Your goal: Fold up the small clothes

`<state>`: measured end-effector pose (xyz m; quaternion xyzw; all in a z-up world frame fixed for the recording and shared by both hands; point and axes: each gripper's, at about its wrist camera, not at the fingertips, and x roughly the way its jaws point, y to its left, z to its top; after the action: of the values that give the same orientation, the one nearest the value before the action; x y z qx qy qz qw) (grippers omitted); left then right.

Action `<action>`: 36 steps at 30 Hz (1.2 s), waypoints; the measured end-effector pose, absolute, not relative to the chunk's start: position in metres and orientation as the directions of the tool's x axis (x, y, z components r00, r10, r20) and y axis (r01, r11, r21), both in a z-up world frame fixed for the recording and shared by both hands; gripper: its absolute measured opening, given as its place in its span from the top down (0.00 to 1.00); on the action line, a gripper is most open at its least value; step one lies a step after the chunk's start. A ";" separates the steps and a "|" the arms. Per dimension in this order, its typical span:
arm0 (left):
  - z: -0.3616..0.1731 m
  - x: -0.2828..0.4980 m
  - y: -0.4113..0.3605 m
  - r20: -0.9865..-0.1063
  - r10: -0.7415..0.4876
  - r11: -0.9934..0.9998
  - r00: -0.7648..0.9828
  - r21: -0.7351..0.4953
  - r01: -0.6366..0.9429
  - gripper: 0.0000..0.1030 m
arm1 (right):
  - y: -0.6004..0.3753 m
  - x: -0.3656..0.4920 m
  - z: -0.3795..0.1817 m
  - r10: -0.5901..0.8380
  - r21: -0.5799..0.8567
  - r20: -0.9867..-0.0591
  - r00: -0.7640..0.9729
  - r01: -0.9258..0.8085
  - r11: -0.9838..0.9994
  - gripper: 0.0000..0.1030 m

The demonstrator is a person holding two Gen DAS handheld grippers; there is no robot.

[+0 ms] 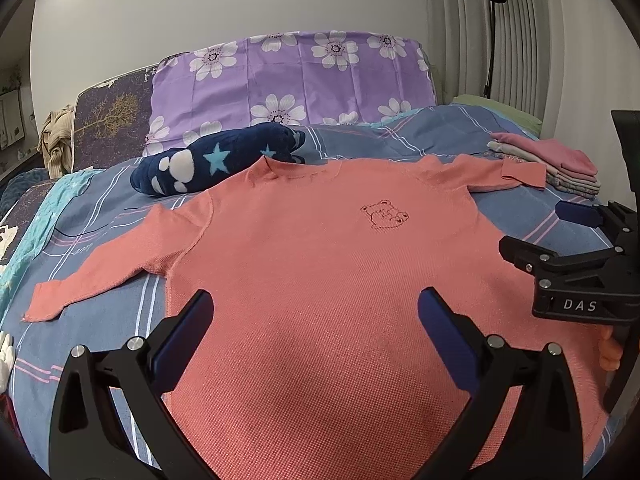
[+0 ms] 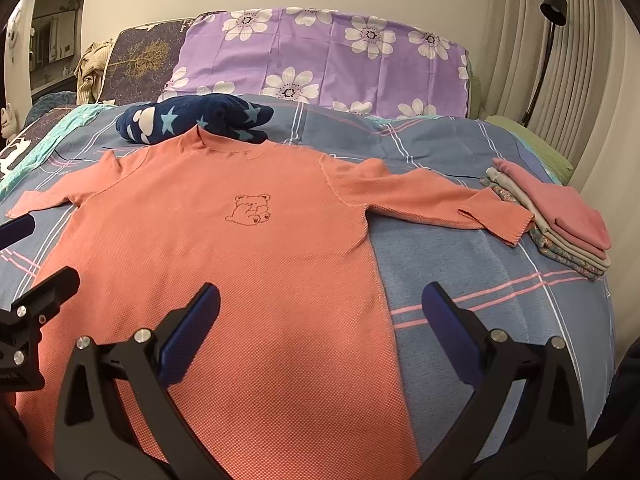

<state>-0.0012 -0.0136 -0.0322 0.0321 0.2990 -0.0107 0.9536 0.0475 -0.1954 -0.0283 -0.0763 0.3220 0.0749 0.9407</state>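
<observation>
**Starting the first fold on a flat coral top**

Hovering over the hem, I hold my left gripper [image 1: 314,330] and right gripper [image 2: 320,320] with jaws apart, gripping nothing. The coral long-sleeved top [image 2: 224,248] lies face up on the plaid bedspread [image 2: 480,264], sleeves spread. I judge the right sleeve [image 2: 432,200] best pinched near its cuff, beside the folded stack [image 2: 568,224].

We hold our left black two-finger tool [image 1: 314,320] with blue-padded fingers [image 1: 188,336] spread wide apart, gripping nothing. Our right black tool [image 2: 320,316] is likewise gaping, empty, its blue pads [image 2: 448,328] well apart, and sits just beside the left one.
</observation>
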 end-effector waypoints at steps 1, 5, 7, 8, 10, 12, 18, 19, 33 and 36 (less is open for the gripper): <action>-0.032 0.000 -0.013 -0.573 -0.001 0.998 0.820 0.054 0.039 0.01 | -0.195 0.048 -0.029 0.092 -0.096 -0.619 0.780 -0.191 0.977 0.02; -0.034 0.001 -0.011 -0.581 0.006 0.998 0.814 0.054 0.031 0.01 | -0.192 0.049 -0.031 0.089 -0.100 -0.624 0.777 -0.193 0.976 0.02; -0.033 0.001 -0.010 -0.588 0.006 0.998 0.809 0.049 0.029 0.01 | -0.191 0.049 -0.031 0.094 -0.097 -0.624 0.776 -0.197 0.976 0.02; -0.033 0.001 -0.009 -0.589 0.004 0.999 0.808 0.045 0.028 0.01 | -0.191 0.051 -0.030 0.097 -0.096 -0.624 0.775 -0.199 0.975 0.02; -0.030 0.001 -0.007 -0.593 -0.003 0.999 0.805 0.033 0.028 0.01 | -0.189 0.051 -0.029 0.104 -0.094 -0.623 0.775 -0.206 0.974 0.02; -0.028 0.001 -0.004 -0.595 -0.006 0.999 0.804 0.022 0.024 0.01 | -0.188 0.053 -0.027 0.110 -0.099 -0.619 0.777 -0.217 0.971 0.02; -0.023 0.003 0.016 -0.611 -0.001 1.000 0.791 -0.012 -0.007 0.01 | -0.187 0.058 -0.018 0.095 -0.134 -0.590 0.802 -0.214 0.968 0.02; -0.022 0.003 0.019 -0.614 0.007 1.000 0.789 -0.007 -0.014 0.01 | -0.187 0.059 -0.017 0.096 -0.134 -0.589 0.802 -0.215 0.967 0.02; -0.067 -0.003 0.310 -0.622 -0.029 0.707 0.782 -0.566 -0.424 0.47 | -0.193 0.078 -0.025 0.027 -0.207 -0.613 0.789 -0.194 0.959 0.02; -0.087 -0.007 0.353 -0.670 0.014 0.624 0.742 -0.574 -0.530 0.50 | -0.192 0.085 -0.029 0.021 -0.199 -0.632 0.775 -0.188 0.962 0.02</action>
<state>-0.0068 0.3534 -0.0871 -0.4025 0.3206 0.1614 0.8421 0.0847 -0.1919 -0.0288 -0.1266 0.3309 0.0560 0.9335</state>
